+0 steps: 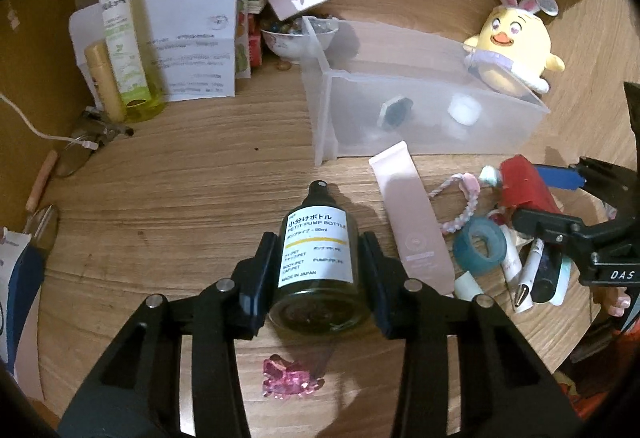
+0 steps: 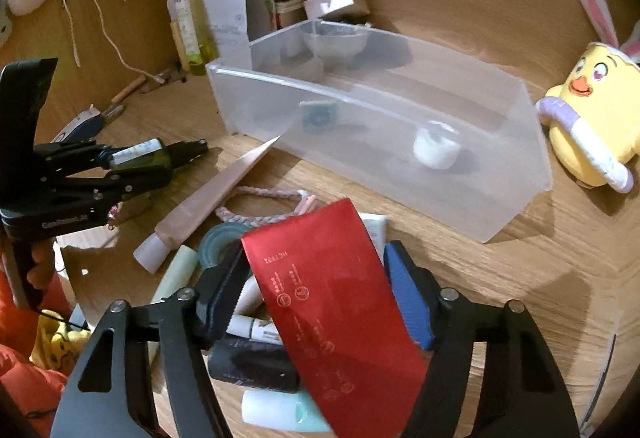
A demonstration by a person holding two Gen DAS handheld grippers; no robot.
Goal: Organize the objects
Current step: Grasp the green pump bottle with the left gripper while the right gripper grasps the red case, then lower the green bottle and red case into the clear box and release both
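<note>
pump bottle (image 1: 318, 258) | lying flat | neck away from left gripper (image 1: 320, 274)

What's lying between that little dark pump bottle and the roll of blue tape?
A pink tube lies flat between the pump bottle and the blue tape, shown in the left wrist view.

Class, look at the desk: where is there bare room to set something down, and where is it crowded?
Bare wood lies left of the clear bin, between it and the green spray bottle. Most of the bin floor is free too. The pile around the tape roll and pink tube is crowded.
</note>
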